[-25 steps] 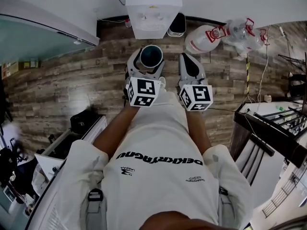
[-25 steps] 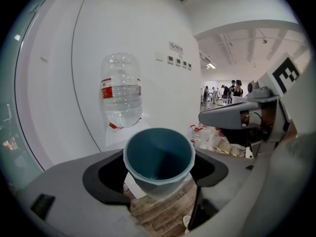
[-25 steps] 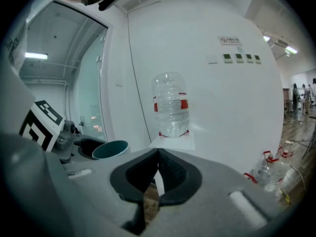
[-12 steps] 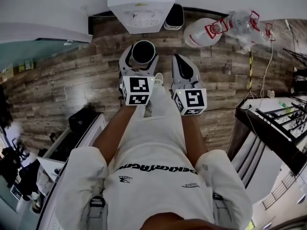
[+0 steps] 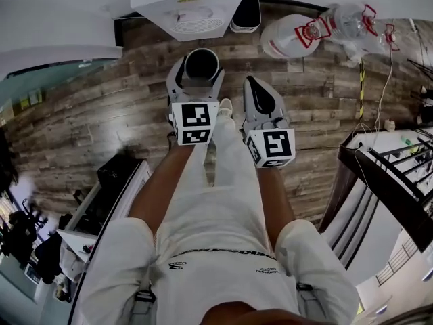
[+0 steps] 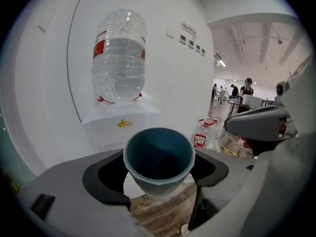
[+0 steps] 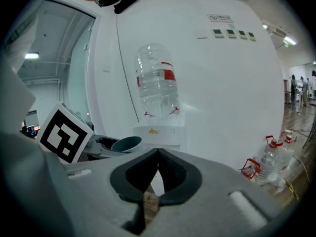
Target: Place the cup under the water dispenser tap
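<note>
A blue-grey cup (image 6: 159, 159) sits upright between the jaws of my left gripper (image 6: 158, 169), which is shut on it; from above the cup (image 5: 201, 66) shows a dark inside. The white water dispenser (image 5: 186, 9) stands straight ahead, its clear bottle (image 6: 119, 58) upside down on top. Its taps are hidden from all views. My right gripper (image 7: 157, 174) is shut with nothing in it, held beside the left one (image 5: 260, 93). The cup (image 7: 126, 143) also shows at the left of the right gripper view, in front of the dispenser (image 7: 158, 132).
Spare water bottles (image 5: 342, 29) lie on the wooden floor to the right of the dispenser, beside a white round object (image 5: 287, 36). A dark bin (image 5: 245, 15) stands next to the dispenser. A glass partition (image 5: 40, 73) is at the left, railings (image 5: 385, 181) at the right.
The person has stepped forward: the dispenser has come closer, toward the top edge of the head view. Both grippers keep their hold and pose, the cup still in the left one.
</note>
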`<action>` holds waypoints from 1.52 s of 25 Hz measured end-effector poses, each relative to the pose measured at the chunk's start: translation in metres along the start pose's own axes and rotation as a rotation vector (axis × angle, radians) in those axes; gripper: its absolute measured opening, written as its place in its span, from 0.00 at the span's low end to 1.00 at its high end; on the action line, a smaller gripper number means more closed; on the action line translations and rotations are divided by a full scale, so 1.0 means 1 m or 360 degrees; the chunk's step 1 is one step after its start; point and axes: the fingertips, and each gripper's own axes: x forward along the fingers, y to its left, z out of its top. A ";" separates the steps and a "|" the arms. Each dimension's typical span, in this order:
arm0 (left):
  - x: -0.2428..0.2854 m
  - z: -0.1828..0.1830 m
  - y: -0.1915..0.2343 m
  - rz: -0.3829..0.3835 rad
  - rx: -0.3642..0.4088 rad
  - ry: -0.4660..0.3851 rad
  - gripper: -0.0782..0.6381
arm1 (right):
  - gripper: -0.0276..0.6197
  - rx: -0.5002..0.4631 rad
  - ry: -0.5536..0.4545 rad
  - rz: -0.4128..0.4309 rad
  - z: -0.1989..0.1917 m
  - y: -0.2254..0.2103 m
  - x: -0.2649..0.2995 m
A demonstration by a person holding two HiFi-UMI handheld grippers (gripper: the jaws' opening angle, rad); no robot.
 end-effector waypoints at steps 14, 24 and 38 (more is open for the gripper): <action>0.112 -0.070 0.032 0.0049 -0.0014 -0.0014 0.63 | 0.04 0.0070 0.0068 -0.0027 -0.079 -0.024 0.055; 0.187 -0.112 0.044 0.0062 -0.0006 -0.0006 0.63 | 0.04 0.0073 0.0100 -0.0030 -0.119 -0.048 0.080; 0.260 -0.148 0.059 0.0071 0.0072 -0.0025 0.63 | 0.04 0.0093 0.0115 -0.0026 -0.150 -0.067 0.104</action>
